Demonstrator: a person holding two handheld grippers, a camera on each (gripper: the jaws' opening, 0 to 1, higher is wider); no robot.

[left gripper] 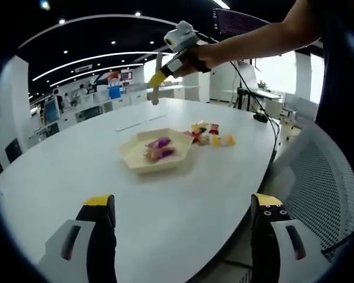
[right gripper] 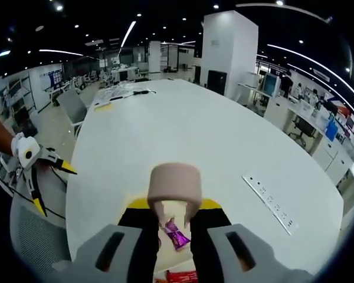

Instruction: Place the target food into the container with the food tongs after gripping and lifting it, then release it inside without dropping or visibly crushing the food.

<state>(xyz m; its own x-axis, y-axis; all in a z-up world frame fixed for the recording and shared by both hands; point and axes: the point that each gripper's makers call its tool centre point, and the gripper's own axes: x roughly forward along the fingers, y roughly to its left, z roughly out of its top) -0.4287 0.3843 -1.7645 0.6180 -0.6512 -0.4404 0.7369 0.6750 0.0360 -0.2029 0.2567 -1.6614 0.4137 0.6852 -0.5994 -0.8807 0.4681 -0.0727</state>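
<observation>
A cream, shallow container [left gripper: 135, 160] sits mid-table with two purple-wrapped foods [left gripper: 159, 142] in it. A small pile of wrapped snacks [left gripper: 211, 137] lies just to its right. My right gripper [left gripper: 160, 75], held by a person's hand, hangs high above the table's far side, shut on beige food tongs [left gripper: 155, 94] whose tip looks empty. In the right gripper view the tongs [right gripper: 176, 184] stick out from my right gripper [right gripper: 176, 207], with a purple food [right gripper: 177, 234] far below. My left gripper [left gripper: 184, 209] stands wide open near the table's front edge, holding nothing.
The white oval table [left gripper: 76, 171] has a flush socket strip [right gripper: 270, 200] in its top. A mesh chair [left gripper: 318, 188] stands at the right of the left gripper view. The left gripper [right gripper: 38, 177] shows beside the table edge. Desks, screens and people stand further back.
</observation>
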